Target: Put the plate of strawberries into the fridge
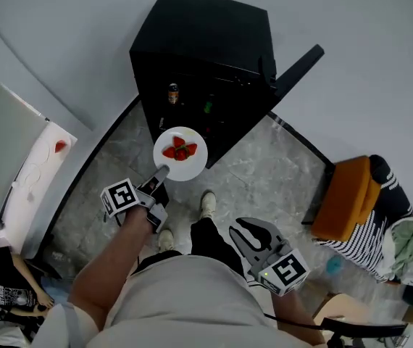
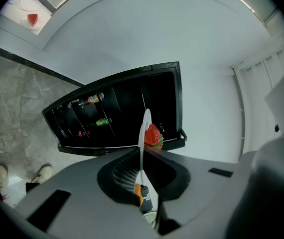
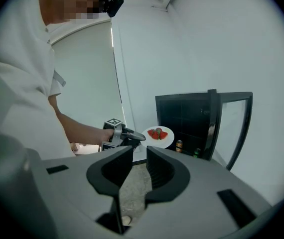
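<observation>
A white plate point(image 1: 181, 154) with strawberries point(image 1: 180, 151) hangs level in front of the open black fridge point(image 1: 206, 42). My left gripper point(image 1: 161, 172) is shut on the plate's near rim. In the left gripper view the plate point(image 2: 144, 133) shows edge-on between the jaws, with one strawberry point(image 2: 153, 135) beside it and the fridge shelves point(image 2: 117, 113) straight ahead. My right gripper point(image 1: 248, 229) hangs low by the person's right hip, open, with nothing in it. From the right gripper view, its own gripper point(image 3: 138, 154) looks across at the plate point(image 3: 160, 135) and the left gripper point(image 3: 118, 133).
The fridge door point(image 1: 298, 67) stands open to the right. A can point(image 1: 173, 93) and a green bottle point(image 1: 209, 107) sit on the fridge shelves. A white counter point(image 1: 36, 172) at left carries another strawberry point(image 1: 60, 146). An orange seat with striped cloth point(image 1: 359, 198) is at right. The person's shoes point(image 1: 206, 203) are on the marble floor.
</observation>
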A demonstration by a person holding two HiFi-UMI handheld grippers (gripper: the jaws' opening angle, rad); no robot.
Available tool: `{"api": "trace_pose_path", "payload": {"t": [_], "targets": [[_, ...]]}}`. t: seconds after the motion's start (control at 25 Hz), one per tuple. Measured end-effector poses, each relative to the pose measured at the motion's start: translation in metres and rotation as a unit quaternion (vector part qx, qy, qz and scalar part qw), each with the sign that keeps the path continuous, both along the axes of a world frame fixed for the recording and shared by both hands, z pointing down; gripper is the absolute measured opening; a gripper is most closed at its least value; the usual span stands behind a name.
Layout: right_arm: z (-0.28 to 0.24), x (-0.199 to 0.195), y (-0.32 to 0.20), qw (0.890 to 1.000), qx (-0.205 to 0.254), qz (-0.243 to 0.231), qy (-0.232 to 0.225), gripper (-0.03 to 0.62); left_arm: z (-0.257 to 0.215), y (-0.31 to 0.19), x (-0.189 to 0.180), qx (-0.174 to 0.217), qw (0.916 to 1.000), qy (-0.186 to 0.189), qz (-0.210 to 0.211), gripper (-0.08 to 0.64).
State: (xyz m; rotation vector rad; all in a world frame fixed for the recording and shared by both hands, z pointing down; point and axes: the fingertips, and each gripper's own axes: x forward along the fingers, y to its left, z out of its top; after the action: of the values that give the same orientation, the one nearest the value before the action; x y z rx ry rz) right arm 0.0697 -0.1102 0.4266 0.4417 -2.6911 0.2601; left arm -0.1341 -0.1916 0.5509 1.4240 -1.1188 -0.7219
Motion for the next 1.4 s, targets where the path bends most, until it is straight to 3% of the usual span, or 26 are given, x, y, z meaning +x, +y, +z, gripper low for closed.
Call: {"api": "trace_pose_path", "payload": {"t": [0.28,0.48,0.92,1.24,1.4], "targets": [[0.001,0.021,-0.103,0.999,-0.016,-0.037,0.013,0.094,0.041,-0.115,-0.01,-0.02,0.9976,0.006,-0.065,0.021],[0.01,0.048,-0.148,0.997,-0.033,-0.051,0.037,0.094,0.078,-0.182,-0.015,-0.042,0.9942,0.001,-0.098,0.021],[0.017,0.104,-0.218,0.995,-0.058,-0.031,0.069,0.094,0.151,-0.274,-0.018,-0.095,0.9848,-0.009,-0.146,0.021],[0.025,0.114,-0.234,0.994,-0.074,-0.022,0.077,0.094,0.171,-0.3,-0.03,-0.134,0.9787,-0.053,-0.146,0.023],[0.025,0.109,-0.241,0.994,-0.077,-0.026,0.075,0.094,0.171,-0.303,-0.029,-0.177,0.9694,-0.118,-0.122,0.043]]}}
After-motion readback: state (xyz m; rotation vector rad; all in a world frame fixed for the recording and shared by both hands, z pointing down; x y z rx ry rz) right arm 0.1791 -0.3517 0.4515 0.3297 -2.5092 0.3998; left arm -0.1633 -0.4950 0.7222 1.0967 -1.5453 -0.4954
